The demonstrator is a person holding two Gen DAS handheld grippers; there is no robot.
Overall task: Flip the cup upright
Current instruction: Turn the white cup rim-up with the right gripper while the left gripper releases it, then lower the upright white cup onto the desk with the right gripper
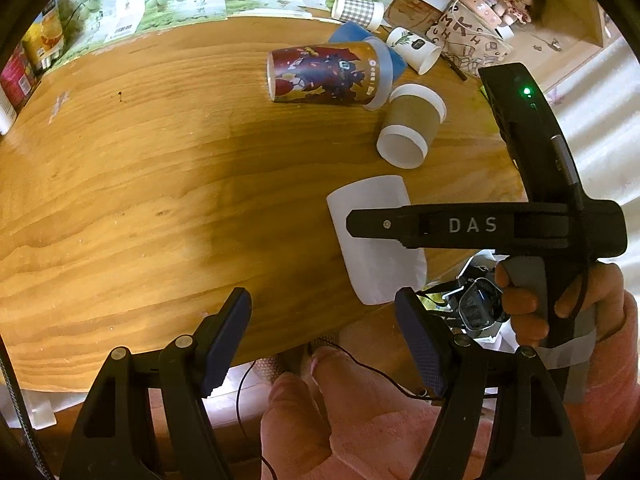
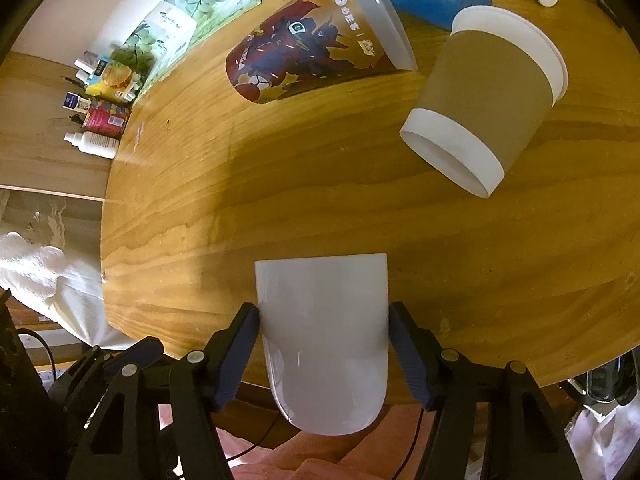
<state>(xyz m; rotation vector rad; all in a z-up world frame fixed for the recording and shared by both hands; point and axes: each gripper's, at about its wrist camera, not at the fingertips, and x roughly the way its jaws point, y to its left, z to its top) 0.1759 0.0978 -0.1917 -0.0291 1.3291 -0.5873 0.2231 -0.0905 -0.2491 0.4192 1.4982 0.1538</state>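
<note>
A plain white cup (image 2: 324,340) lies on its side at the near edge of the round wooden table (image 2: 240,208). My right gripper (image 2: 324,322) is shut on it, one pad on each side of its body. In the left wrist view the same white cup (image 1: 372,264) lies under the black right gripper body (image 1: 480,226). My left gripper (image 1: 322,308) is open and empty, above the table's near edge, just left of the cup.
A printed red and gold cup (image 1: 324,74) and a brown-sleeved paper cup (image 1: 412,124) lie on their sides further back. A blue cup (image 1: 352,36), a checked cup (image 1: 358,10) and a white cup (image 1: 414,48) lie behind them. Boxes and bottles (image 2: 100,100) line the far left.
</note>
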